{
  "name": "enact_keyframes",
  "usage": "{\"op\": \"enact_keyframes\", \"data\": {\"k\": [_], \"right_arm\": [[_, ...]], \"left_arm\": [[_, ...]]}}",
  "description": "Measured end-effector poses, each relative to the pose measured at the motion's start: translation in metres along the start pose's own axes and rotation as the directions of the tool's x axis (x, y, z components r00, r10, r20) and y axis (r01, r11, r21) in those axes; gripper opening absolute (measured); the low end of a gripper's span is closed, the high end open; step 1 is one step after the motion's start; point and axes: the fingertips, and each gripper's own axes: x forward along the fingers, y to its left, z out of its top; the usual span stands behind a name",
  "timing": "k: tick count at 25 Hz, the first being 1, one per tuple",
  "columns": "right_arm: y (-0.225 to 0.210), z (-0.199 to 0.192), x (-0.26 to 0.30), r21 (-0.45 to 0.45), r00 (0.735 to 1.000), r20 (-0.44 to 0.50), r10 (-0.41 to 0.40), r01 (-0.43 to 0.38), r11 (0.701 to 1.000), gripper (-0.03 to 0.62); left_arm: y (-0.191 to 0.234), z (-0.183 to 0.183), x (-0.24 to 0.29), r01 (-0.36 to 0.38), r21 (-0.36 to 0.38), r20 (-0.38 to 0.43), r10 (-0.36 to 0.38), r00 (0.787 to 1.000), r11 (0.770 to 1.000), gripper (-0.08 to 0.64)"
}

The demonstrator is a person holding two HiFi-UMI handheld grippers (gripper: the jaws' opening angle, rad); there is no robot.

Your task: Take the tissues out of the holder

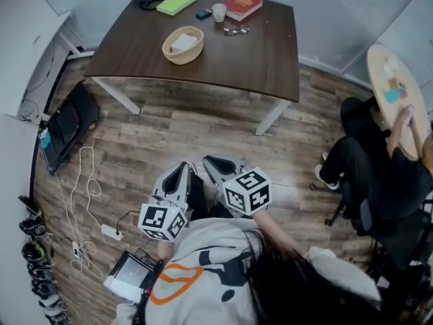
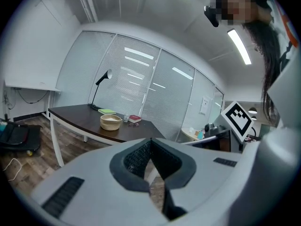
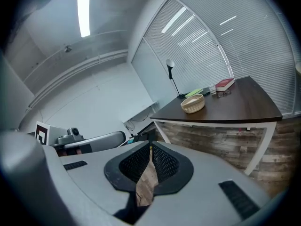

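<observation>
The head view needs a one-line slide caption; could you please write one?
Standing back from the table, left gripper and right gripper shut and empty; tissue holder untouched.

Round, pale-tan woven holder [image 1: 177,58], shaped like a low basket: upright, mouth up, resting on the dark brown wooden worktop [image 1: 230,63], left of its middle and nearer the far edge. Bowl-like wall with ribbed horizontal weave, rim level. Side-on as a small tan holder [image 2: 111,123] in the left gripper view and again [image 3: 193,104] in the right gripper view, standing clear of the worktop's edges.

Inside, white folded tissues [image 1: 183,42]: lying flat in the bottom, roughly square, slightly askew, wholly within the wall. Hidden behind the wall in the right gripper view.
</observation>
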Motion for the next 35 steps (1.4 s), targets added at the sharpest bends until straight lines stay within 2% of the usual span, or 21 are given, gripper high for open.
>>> {"op": "enact_keyframes", "data": {"k": [9,20,35], "right_arm": [[-0.024,0.024,0.035,0.025,0.999,0.018,-0.039,0.038,0.999,0.026],[-0.033,0.074,0.126,0.006,0.999,0.001,-0.040,0.040,0.999,0.026],[-0.046,0.126,0.218,-0.011,0.994,-0.020,-0.112,0.112,0.994,0.026]], "left_arm": [[0.032,0.015,0.026,0.026,0.026,-0.012,-0.026,1.000,0.999,0.000],[0.124,0.055,0.064,0.005,0.013,-0.009,-0.004,1.000,1.000,0.000],[0.215,0.094,0.121,0.085,-0.017,-0.011,-0.085,0.996,0.996,0.000]]}}
